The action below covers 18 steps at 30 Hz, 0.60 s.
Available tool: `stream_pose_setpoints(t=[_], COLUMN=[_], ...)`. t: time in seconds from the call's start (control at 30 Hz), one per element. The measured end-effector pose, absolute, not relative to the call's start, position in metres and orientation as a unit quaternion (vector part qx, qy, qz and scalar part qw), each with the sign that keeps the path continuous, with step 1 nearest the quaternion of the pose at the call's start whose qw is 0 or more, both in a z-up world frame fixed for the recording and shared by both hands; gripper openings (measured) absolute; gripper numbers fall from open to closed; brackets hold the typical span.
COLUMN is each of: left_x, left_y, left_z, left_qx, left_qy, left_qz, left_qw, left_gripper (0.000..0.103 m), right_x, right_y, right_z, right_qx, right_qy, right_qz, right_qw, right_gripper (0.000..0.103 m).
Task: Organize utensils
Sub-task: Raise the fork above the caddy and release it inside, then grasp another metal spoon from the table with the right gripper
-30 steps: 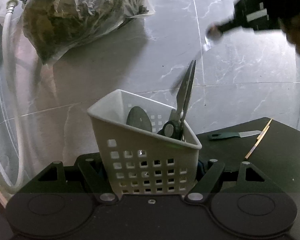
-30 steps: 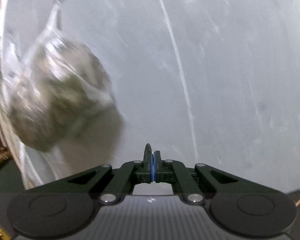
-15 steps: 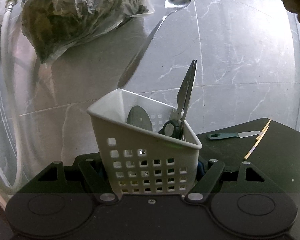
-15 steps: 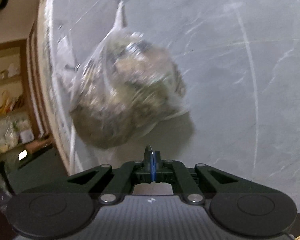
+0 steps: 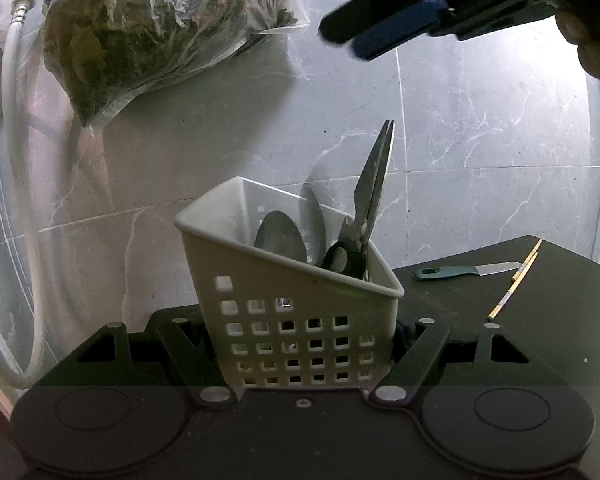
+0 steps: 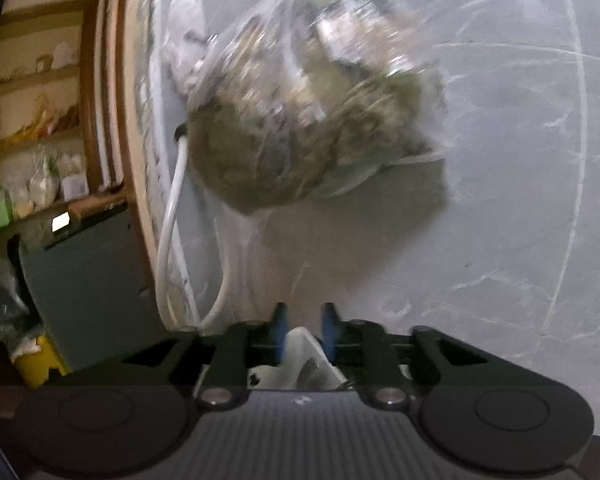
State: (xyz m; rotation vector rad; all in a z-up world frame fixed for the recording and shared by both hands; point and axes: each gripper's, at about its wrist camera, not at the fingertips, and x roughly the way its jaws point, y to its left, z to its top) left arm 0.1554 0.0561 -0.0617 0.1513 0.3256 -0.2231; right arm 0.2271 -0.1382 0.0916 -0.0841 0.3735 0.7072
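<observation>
A white perforated utensil basket (image 5: 292, 320) stands on the black counter, and my left gripper (image 5: 304, 344) is shut on its lower walls. Inside it are scissors (image 5: 374, 184) with blades up, a spoon bowl (image 5: 278, 236) and a second spoon end (image 5: 313, 216) beside it. My right gripper (image 5: 340, 36) hovers above and to the right of the basket. Its jaws are opening and nothing is between them. In the right wrist view the basket rim (image 6: 304, 356) shows below the right gripper (image 6: 303, 316).
A green-handled knife (image 5: 460, 271) and chopsticks (image 5: 516, 280) lie on the counter (image 5: 540, 320) to the right. A plastic bag of greens (image 5: 160, 28) hangs on the marble wall beside a white hose (image 5: 16, 160). Shelves (image 6: 40, 128) show at the far left.
The right gripper swung over the basket holding a spoon handle-down, then let it go. The spoon now stands in the basket. The left gripper and basket stayed still.
</observation>
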Motion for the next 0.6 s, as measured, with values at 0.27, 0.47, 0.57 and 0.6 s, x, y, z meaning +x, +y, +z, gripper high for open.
stream_pose_setpoints(t=[0.27,0.47,0.57,0.6], left_x=[0.156,0.158,0.158,0.158], left_y=[0.055,0.053,0.051,0.051], left_z=[-0.060,-0.058,-0.057,-0.056], left_qx=[0.075,0.076,0.076,0.075], left_qy=[0.165,0.171,0.173,0.175], left_qz=[-0.107,-0.101,-0.097,-0.096], left_qw=[0.977,0.977,0.977,0.977], left_gripper=[0.078,0.078,0.078,0.078], right_x=[0.280,0.346,0.374,0.381], right_y=[-0.201,-0.230,-0.233,-0.233], right_z=[0.070,-0.014,-0.051,-0.062], right_qx=[0.022,0.086,0.116,0.120], right_qy=[0.212,0.301,0.333,0.338], right_qz=[0.226,0.201,0.203,0.208], right_qw=[0.951,0.928,0.913,0.910], right_gripper=[0.087,0.101,0.101,0.101])
